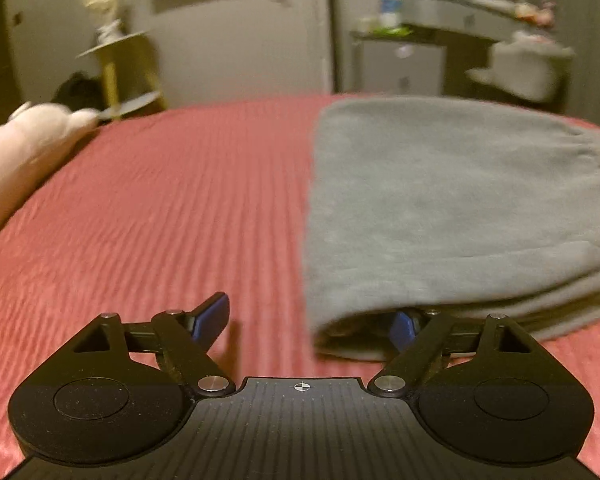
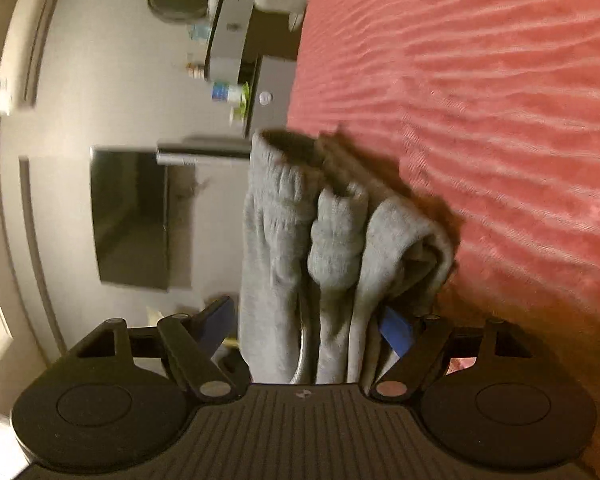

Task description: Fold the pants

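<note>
Grey sweatpants (image 1: 440, 208) lie folded in a thick stack on the red ribbed bedcover (image 1: 180, 208), right of centre in the left wrist view. My left gripper (image 1: 308, 324) is open at the stack's near left corner. Its right finger (image 1: 404, 328) is tucked under the folded edge, and its left finger (image 1: 212, 320) is over bare cover. The right wrist view is rolled on its side. There the pants (image 2: 284, 220) show their layered end, with the waistband on top. My right gripper (image 2: 306, 328) is open astride that stack, a finger on either side and a small gap at the left pad.
A pale pink plush toy (image 1: 24, 148) lies at the bed's left edge. Beyond the bed stand a yellow side table (image 1: 120, 68) and a cluttered grey desk (image 1: 460, 20). A dark screen (image 2: 132, 216) hangs on the wall. The red cover (image 2: 500, 120) stretches past the pants.
</note>
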